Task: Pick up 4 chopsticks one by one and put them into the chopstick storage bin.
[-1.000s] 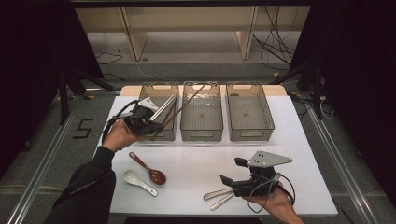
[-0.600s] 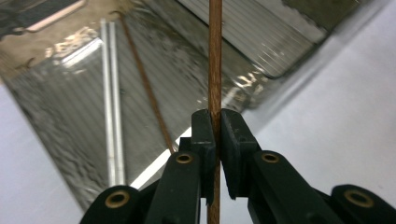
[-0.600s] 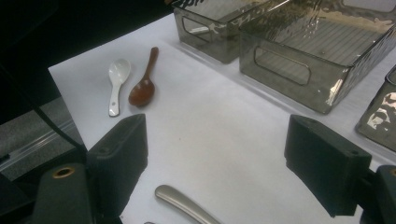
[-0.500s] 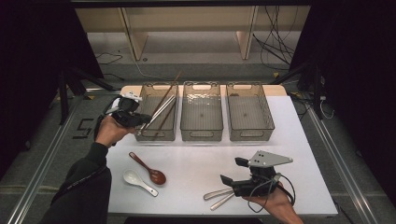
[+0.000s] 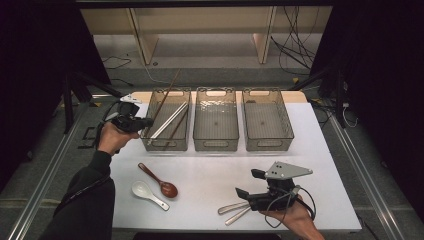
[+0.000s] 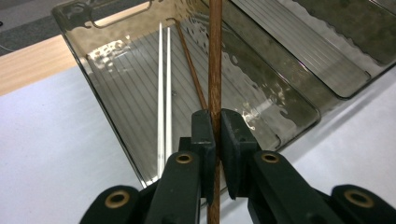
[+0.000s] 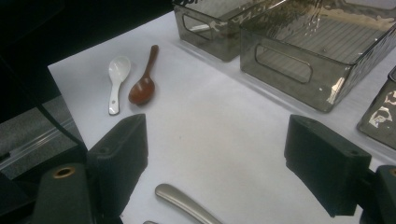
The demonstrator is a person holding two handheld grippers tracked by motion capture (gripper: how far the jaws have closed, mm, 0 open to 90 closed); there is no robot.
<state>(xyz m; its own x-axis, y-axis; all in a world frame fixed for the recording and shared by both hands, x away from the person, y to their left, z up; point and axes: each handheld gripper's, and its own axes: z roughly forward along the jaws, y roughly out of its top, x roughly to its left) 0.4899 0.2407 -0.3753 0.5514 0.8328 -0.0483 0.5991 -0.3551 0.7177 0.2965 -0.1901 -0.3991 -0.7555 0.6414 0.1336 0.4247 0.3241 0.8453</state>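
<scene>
Right claw (image 5: 241, 194) low at the near edge of the bench (image 5: 210, 175), spread wide, nothing between the jaws. Two metal handles (image 5: 235, 210) lying just beside and below its tips. Farther ahead of that claw, well apart from it, a white spoon (image 7: 115, 79) and a brown spoon (image 7: 144, 84) side by side on the bench.

Left claw (image 6: 216, 126) off the bench's left edge, pressed together on a brown chopstick (image 6: 215, 60). Chopstick slanting up and away from the jaws, over the left tray (image 5: 156, 145). Beyond the tips, inside that tray: a pair of metal chopsticks (image 6: 163, 93) and another brown stick (image 6: 189, 60). Farther to that claw's right, the middle tray (image 5: 216, 146) and the right tray (image 5: 269, 146) in a row.
</scene>
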